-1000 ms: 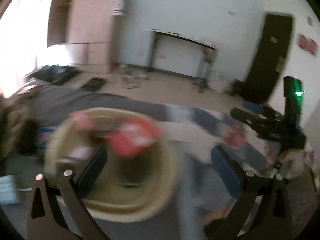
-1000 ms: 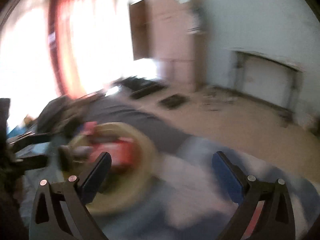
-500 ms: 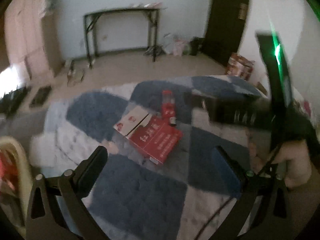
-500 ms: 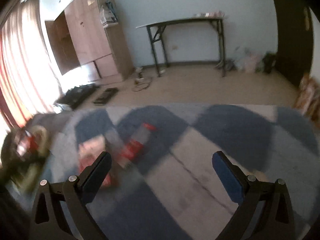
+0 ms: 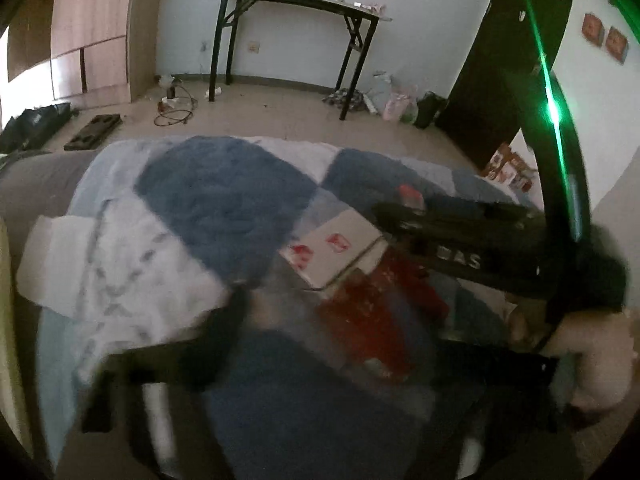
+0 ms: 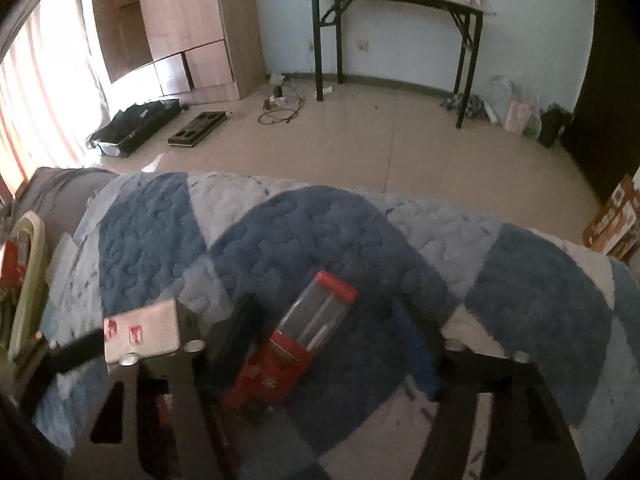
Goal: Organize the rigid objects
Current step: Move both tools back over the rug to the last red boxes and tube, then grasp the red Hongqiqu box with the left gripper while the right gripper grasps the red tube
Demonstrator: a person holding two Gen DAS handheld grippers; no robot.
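While lying on the blue and white blanket (image 6: 320,232), the red-capped clear tube (image 6: 316,316) is sitting tilted, cap end pointing away, its near end touching a red pack (image 6: 276,372). Right hand-held gripper (image 6: 324,340) is hanging just above it with jaws spread wide, tube lying between the two fingers, left finger (image 6: 236,336) beside the tube, blue pad of the right finger (image 6: 416,348) apart from it; no contact visible. White box (image 6: 140,332) with red marks is lying just left of the tube, beside the left finger.

In the left wrist view the same white box (image 5: 336,248) is resting against a red box (image 5: 380,312), both blurred. Tube cap (image 5: 410,194) is peeking out behind the black body of the right hand-held gripper (image 5: 460,240), which is crossing over the boxes, with the person's hand (image 5: 592,364) gripping its handle at the right edge and a green light glowing on it. Left hand-held gripper (image 5: 320,360) is heavily motion-blurred; cannot tell how far its jaws are apart, nothing seen in them.

A yellowish basket (image 6: 28,280) is sitting at the far left edge of the bed with red items inside. Beyond the bed, a black-legged table (image 6: 396,0) is standing against the wall, a wooden wardrobe (image 6: 176,20) is to its left, and cables are lying on the floor (image 6: 440,148).
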